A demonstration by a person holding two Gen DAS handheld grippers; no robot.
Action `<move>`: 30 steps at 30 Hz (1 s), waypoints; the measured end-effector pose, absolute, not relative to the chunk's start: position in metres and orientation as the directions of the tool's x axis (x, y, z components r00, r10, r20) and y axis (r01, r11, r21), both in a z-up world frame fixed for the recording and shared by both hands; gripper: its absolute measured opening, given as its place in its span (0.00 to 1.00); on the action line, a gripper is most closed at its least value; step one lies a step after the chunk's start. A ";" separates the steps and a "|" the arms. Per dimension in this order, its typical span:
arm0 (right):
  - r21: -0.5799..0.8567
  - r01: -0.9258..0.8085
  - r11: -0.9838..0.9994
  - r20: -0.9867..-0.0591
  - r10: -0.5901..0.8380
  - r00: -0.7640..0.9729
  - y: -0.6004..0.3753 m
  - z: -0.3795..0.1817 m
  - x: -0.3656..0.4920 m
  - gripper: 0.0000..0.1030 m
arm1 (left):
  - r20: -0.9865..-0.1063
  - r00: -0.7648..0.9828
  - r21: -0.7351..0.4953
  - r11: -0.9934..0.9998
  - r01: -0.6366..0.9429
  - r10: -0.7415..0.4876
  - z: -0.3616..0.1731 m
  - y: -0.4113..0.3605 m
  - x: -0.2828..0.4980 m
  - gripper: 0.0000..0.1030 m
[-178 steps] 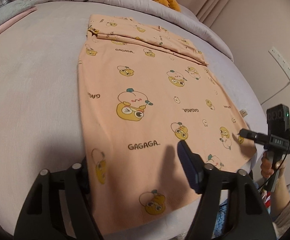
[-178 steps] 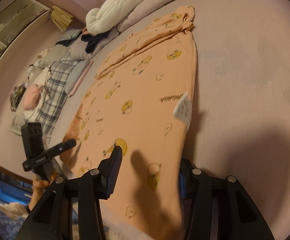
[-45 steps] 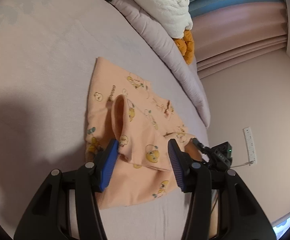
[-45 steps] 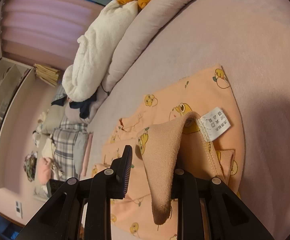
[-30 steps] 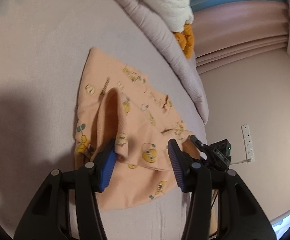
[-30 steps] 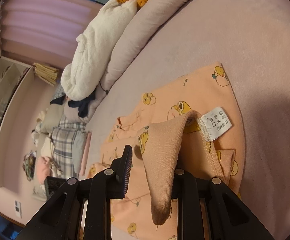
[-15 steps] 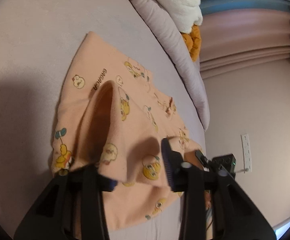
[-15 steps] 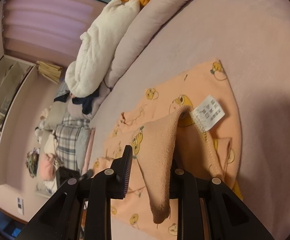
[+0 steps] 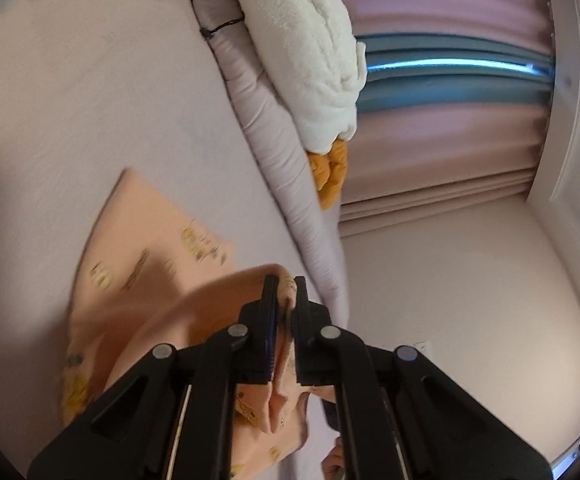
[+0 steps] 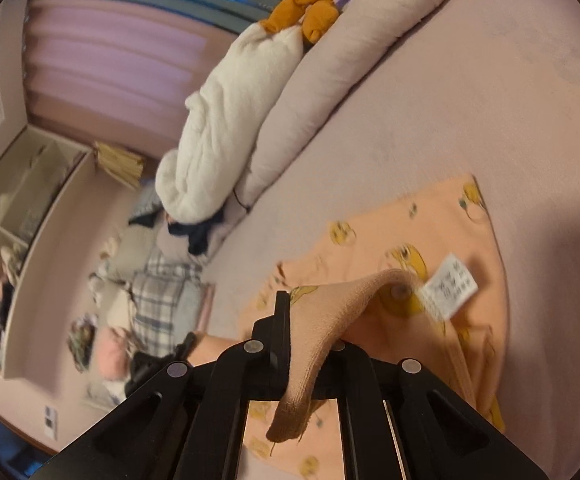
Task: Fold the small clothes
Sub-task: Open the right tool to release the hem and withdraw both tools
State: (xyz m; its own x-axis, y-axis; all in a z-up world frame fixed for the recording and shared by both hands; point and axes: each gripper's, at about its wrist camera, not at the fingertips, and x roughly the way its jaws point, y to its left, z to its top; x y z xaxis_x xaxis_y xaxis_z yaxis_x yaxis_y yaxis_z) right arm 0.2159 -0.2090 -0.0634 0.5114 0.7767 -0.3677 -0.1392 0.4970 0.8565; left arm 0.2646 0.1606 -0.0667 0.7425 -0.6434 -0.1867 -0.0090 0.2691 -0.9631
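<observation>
1. The peach garment, printed with yellow cartoon figures, lies partly folded on the pale lilac bed. Its flat part spreads over the near part of the bed, short of the rolled duvet along the far edge. A white care label sticks up from a raised hem.
2. I see my right gripper pinching a lifted fold of the garment; the jaws are pressed together on the fabric. A ribbed edge drapes over the fingers and hangs down in front of them.
3. My left gripper also clamps a bunched fold of the garment. Its jaws are closed on the cloth, with only the fabric showing in the narrow gap. This view is motion-blurred.
4. In the right wrist view, the tip of the other gripper shows dark at the garment's left edge.
5. A lilac duvet roll runs along the bed's far edge. A white fluffy blanket lies on it, with an orange plush toy beside the blanket.
6. Beyond the bed's left end: a plaid cloth among heaped laundry, and a white shelf unit. Pink curtains hang behind.
</observation>
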 end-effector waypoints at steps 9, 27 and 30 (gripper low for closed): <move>0.900 0.051 0.432 -0.391 0.750 0.534 -0.211 -0.073 0.266 0.06 | -0.278 0.801 -0.938 0.329 -0.107 -0.531 -0.058 0.186 0.304 0.04; 0.630 -0.240 0.738 -0.617 0.664 0.422 -0.202 -0.036 0.205 0.38 | -0.544 0.575 -0.738 0.675 0.019 -0.611 -0.047 0.144 0.258 0.08; 0.607 -0.315 0.729 -0.644 0.684 0.342 -0.174 -0.049 0.192 0.31 | -0.586 0.472 -0.715 0.694 0.081 -0.659 -0.058 0.108 0.260 0.08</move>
